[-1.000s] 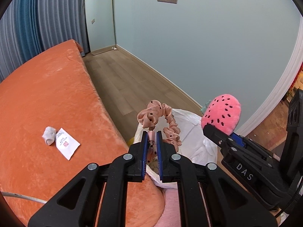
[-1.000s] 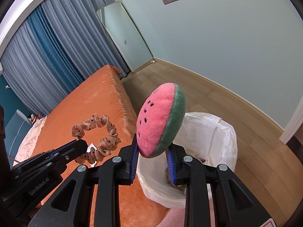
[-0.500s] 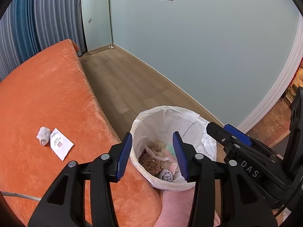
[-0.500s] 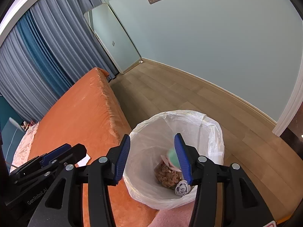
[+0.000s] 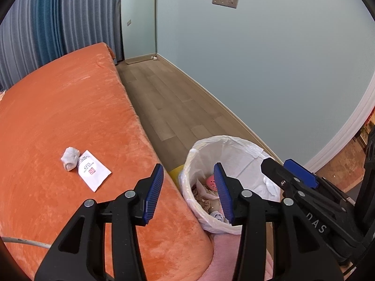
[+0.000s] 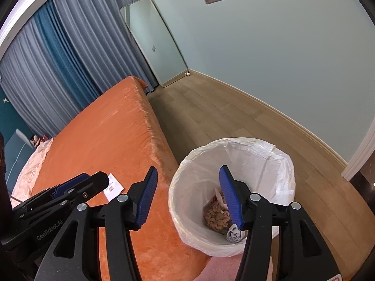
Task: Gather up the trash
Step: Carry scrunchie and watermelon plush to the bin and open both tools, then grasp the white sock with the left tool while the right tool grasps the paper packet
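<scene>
1. Left wrist view: the left gripper [image 5: 188,187] has its fingers spread wide and grasps nothing; it hangs over the gap between the bed's near right edge and the trash bin.
2. The trash bin [image 5: 236,147], lined with a white plastic bag, stands on the wooden floor [image 5: 173,103] just beside the orange bed [image 5: 65,117]. Inside lie a pink watermelon plush [image 5: 210,180], a tan dotted scrunchie [image 5: 203,201] and a small grey cloth rose [image 5: 217,216].
3. On the bed, well back from its right edge, a rolled grey sock [image 5: 69,158] touches a white printed sachet [image 5: 93,173].
4. The right gripper [image 5: 288,172] shows at the right of this view, beside the bin's rim, its fingers parted.
5. Right wrist view: the right gripper [image 6: 187,192] is released too, fingers wide apart and holding nothing, above the trash bin [image 6: 253,149].
6. The scrunchie [image 6: 216,217] and the cloth rose [image 6: 234,235] lie at the bin's bottom, partly behind the right finger.
7. The left gripper [image 6: 80,186] reaches in from the left over the bed [image 6: 105,135], covering part of the sachet [image 6: 113,188].
8. A leaning mirror [image 6: 154,39] stands against the far wall beside the blue curtains [image 6: 58,65].
</scene>
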